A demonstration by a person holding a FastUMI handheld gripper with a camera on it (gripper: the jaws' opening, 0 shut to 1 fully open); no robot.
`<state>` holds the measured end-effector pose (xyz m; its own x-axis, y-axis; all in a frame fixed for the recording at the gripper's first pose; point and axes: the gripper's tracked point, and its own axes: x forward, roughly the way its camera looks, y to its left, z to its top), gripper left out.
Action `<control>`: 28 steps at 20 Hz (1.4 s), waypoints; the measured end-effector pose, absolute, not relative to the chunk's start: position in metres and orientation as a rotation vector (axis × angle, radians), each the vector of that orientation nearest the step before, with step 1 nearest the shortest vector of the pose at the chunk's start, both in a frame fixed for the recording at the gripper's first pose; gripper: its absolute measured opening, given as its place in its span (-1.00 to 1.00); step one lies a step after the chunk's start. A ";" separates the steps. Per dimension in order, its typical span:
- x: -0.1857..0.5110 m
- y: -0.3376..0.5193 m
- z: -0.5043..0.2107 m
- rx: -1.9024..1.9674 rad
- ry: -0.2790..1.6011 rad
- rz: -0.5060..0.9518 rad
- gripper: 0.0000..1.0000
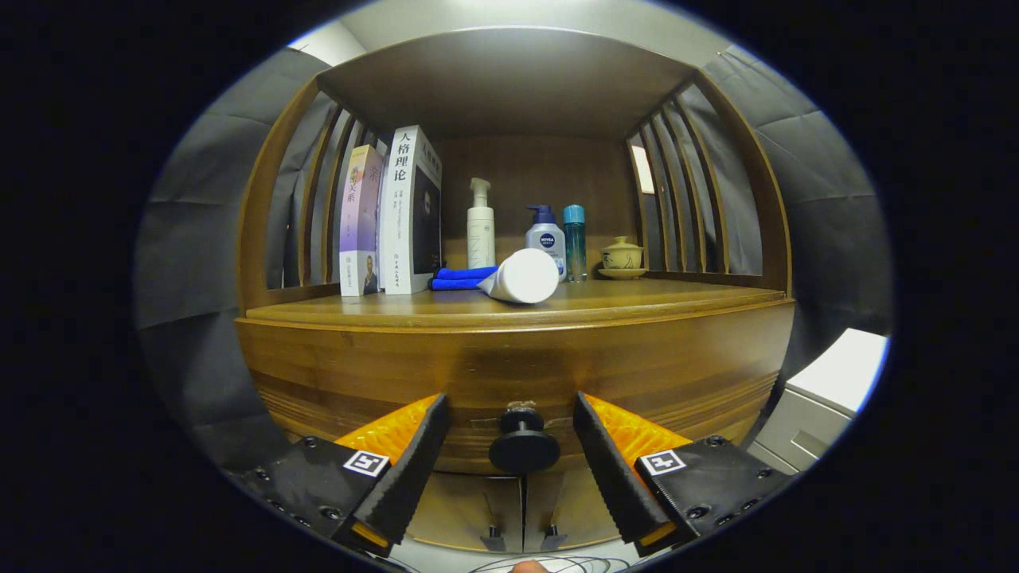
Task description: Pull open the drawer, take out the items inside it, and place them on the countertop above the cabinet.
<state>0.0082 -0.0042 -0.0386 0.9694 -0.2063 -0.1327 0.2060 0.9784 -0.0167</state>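
**Wooden drawer shut, knob between spread fingers**

Wood filled the scene: a brown cabinet (509, 374) with its drawer (517, 398) closed flush in the front. The drawer's dark round knob (523, 446) sat between the fingers of the gripper (516, 469), which stood wide apart, each clear of the knob and holding nothing. What lay inside the drawer was hidden.

On the countertop (637, 298) above, a white tube (521, 276) lay on its side against a folded blue cloth (462, 278), near the front edge. Behind them stood two books (394, 215), a pump bottle (480, 227), two more bottles and a small lidded cup (622, 256). Whether tube and cloth came from the drawer could not be told; the scene fitted a drawer yet to be emptied as well as one emptied and closed again.

The risks, as I judged them:
- The knob was small and round, so fingers closing off-centre could have slipped from it under a pull.
- A pull not straight could have jammed the drawer.
- The tube, lying on its round side, might have rolled off the front if the cabinet was jolted.
- The crowded counter left little room, so anything set down carelessly could have toppled a bottle.
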 end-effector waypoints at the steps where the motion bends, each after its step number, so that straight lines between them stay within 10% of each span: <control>1: -0.002 -0.005 -0.031 -0.006 0.116 -0.203 0.96; 28: -0.185 -0.004 0.120 -0.029 -0.070 -0.074 0.96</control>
<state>-0.1852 -0.0045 0.1195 0.9948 -0.0733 0.0713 0.0753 0.9968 -0.0266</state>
